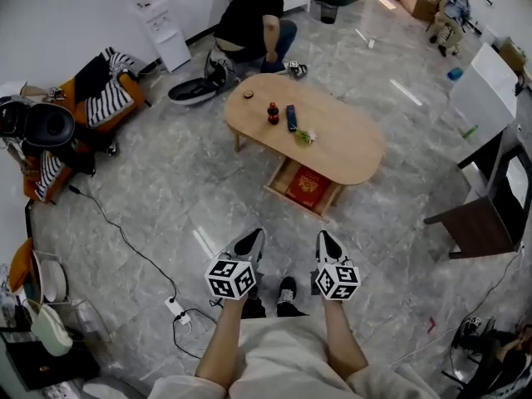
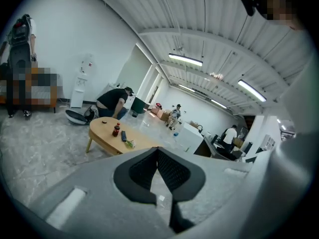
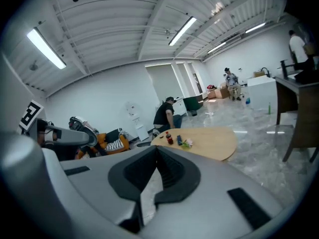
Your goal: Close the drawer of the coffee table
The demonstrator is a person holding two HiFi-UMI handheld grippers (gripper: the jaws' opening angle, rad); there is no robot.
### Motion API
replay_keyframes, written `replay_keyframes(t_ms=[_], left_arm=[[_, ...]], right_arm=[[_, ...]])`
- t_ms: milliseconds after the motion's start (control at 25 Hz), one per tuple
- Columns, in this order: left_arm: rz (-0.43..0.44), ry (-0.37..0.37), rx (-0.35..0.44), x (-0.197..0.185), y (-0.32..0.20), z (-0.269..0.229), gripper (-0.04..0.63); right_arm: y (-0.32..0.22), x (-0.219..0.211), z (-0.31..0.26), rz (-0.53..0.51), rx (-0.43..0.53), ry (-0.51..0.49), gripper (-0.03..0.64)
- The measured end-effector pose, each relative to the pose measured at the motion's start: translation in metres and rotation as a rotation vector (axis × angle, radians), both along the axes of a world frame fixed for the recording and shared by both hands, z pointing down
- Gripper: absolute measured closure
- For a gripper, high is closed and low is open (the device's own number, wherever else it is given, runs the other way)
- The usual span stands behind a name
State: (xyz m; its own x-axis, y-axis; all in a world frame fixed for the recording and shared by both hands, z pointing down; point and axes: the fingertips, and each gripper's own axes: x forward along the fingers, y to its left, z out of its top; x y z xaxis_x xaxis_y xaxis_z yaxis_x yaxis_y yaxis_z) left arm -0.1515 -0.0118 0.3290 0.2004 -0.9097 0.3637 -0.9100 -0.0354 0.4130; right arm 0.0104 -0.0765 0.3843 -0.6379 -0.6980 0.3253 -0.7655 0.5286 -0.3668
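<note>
Landmark: the oval wooden coffee table (image 1: 353,152), standing on the grey marbled floor, well ahead of both grippers.
Drawer: the drawer (image 1: 278,179) sticks out from under the coffee table on the side facing the grippers, pulled open.
Drawer contents: a flat red thing (image 1: 308,186) lies inside, partly under the tabletop's edge.
On the tabletop: a dark bottle with a red cap (image 1: 273,113) stands upright near the middle. A dark oblong thing (image 1: 292,117) lies just beside it. A small green thing (image 1: 305,137) sits nearer the drawer side. A small dark round thing (image 1: 248,95) rests toward the far left end.
Left gripper: the left gripper (image 1: 252,241) is held over the floor, well short of the coffee table and apart from the drawer. Its fingers are closed tip to tip with nothing between them.
Right gripper: the right gripper (image 1: 326,241) is level with the left one, just beside it, pointing toward the coffee table. Its fingers are pressed together and empty.
Behind the coffee table: a person in a black top (image 1: 253,19) crouches on the floor at its far side.
Right of the coffee table: a dark wooden chair (image 1: 478,223) stands well apart from it.
</note>
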Motion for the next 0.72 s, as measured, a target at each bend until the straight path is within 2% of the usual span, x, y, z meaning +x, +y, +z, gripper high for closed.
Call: replay_keyframes(t_ms=[200,360,560,720], left_arm=[[0.092,0.009,-0.013,0.011,-0.036,0.014,0.586],[0.153,-0.049,-0.018,-0.006,-0.062,0.025,0.586],[0.179,-0.061,-0.033,-0.055,-0.100,0.039,0.586],[0.230,-0.048,-0.048,-0.075,-0.127,0.053,0.586]], right_arm=[[-0.010,0.052,0.007,0.161,0.024,0.043,0.601],[-0.015,0.086,0.007,0.324,0.077,0.080,0.600],[-0.032,0.084,0.022,0.387,0.048,0.124,0.600],[-0.050,0.082,0.027,0.477,0.084,0.183,0.600]])
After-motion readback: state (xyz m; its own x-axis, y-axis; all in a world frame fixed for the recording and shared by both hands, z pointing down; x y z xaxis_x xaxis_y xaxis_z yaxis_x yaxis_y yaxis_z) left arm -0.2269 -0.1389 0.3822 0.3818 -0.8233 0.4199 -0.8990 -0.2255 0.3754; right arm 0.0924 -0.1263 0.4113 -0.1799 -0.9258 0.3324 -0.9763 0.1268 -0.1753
